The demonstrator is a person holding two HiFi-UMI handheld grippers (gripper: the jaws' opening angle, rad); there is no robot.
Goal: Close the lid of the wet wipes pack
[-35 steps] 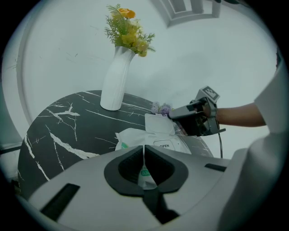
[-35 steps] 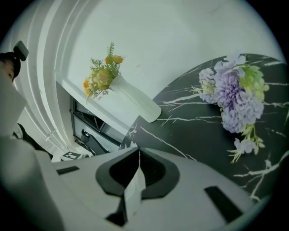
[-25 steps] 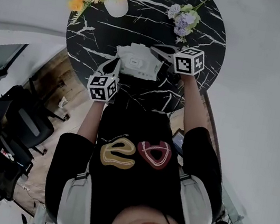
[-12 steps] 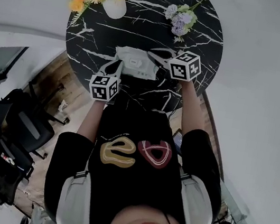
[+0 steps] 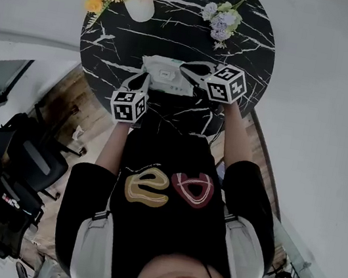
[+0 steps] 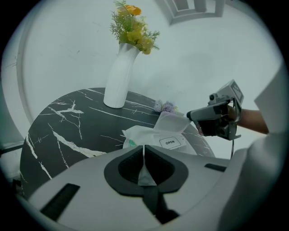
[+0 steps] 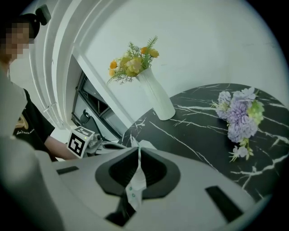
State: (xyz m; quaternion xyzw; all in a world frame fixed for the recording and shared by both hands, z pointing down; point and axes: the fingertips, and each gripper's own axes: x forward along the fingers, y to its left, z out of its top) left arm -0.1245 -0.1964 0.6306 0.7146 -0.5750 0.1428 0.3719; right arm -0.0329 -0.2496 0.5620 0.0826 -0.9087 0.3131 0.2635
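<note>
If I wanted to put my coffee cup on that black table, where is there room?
Bare table lies between the white vase and the purple flowers, beyond the wipes pack, and along the left rim nearer than the vase. The near edge is crowded: the left gripper and right gripper both pinch the pack there.

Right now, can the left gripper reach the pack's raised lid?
Probably not: the left gripper is shut on the edge of the wipes pack, and the lid stands raised beyond it, held by the right gripper.
</note>
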